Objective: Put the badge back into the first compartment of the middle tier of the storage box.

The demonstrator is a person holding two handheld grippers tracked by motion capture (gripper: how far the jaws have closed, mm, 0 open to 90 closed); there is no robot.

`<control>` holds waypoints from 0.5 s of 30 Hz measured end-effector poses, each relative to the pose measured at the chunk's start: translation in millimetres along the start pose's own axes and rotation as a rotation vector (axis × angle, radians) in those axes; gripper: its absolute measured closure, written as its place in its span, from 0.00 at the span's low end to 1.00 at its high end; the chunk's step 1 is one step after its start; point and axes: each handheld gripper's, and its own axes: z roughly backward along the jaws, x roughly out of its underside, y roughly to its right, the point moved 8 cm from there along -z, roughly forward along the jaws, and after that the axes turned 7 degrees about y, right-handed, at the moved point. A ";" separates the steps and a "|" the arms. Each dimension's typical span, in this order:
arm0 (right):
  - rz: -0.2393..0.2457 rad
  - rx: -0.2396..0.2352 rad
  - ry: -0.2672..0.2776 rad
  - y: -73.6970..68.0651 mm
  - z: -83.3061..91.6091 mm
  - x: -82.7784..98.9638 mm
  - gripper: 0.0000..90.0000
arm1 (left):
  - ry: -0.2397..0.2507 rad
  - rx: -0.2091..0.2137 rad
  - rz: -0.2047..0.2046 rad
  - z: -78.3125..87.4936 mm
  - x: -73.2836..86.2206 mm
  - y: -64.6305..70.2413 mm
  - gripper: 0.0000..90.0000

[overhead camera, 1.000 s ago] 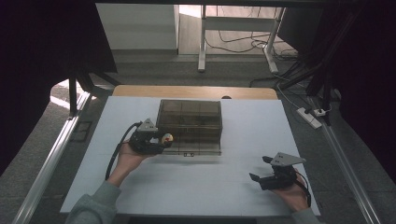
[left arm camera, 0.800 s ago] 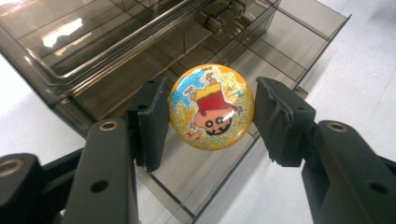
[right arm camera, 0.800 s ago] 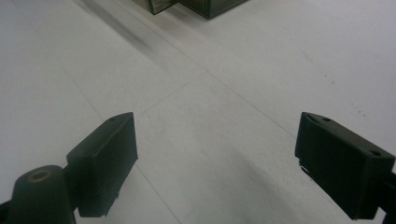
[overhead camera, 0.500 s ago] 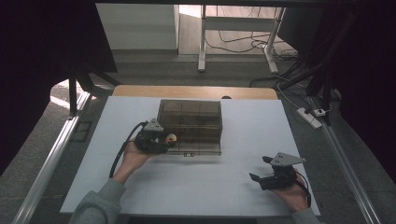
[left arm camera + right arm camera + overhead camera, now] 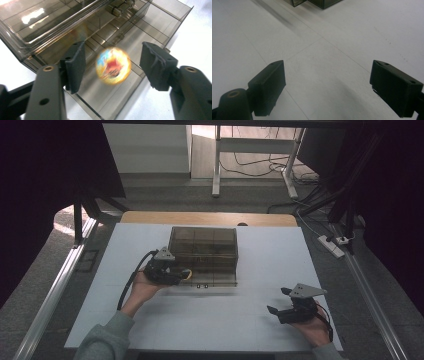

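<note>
A white table (image 5: pixel 210 320) carries a smoke-tinted transparent organiser box (image 5: pixel 202 247) set toward its 12 o'clock side, with a pulled-out drawer (image 5: pixel 125 82) at the box's near face, divided into compartments. The left gripper (image 5: pixel 175 274), held in the person's left hand (image 5: pixel 142 287), sits at the box's 7 o'clock corner with its tips over the open drawer. In the left gripper view its jaws stand released, well apart, and a small orange-yellow ball (image 5: pixel 113 66) with red and blue markings appears between them, touching neither pad; its outline is blurred. The ball lies above the drawer floor, roughly over a front compartment; whether it rests on the floor or is in the air cannot be told. From the high view the ball (image 5: pixel 187 273) shows as an orange spot at the gripper's tip.

The right gripper (image 5: pixel 277 302), held in the person's right hand (image 5: pixel 315 327), is at the table's 4 o'clock area, well apart from the box. In the right gripper view its jaws are spread wide over bare tabletop, with nothing between them, and a corner of the box (image 5: pixel 322 3) is visible at 12 o'clock.
</note>
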 end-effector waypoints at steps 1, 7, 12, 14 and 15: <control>0.000 0.000 -0.001 0.0 0.1 0.0 0.14 | 0.003 0.002 0.001 0.3 -0.3 0.2 0.41; 0.001 -0.001 -0.001 -0.2 0.2 0.0 0.14 | 0.018 -0.007 0.003 3.2 -2.1 -0.7 0.38; 0.001 -0.001 0.000 -0.1 0.0 0.0 0.14 | 0.017 -0.010 0.005 4.2 -1.8 -1.5 0.37; 0.002 -0.001 -0.001 -0.1 0.2 0.1 0.14 | 0.016 -0.011 0.002 4.6 -1.7 -1.2 0.36; 0.001 -0.001 0.000 -0.1 0.1 0.1 0.14 | 0.017 -0.011 0.002 4.8 -1.9 -1.0 0.36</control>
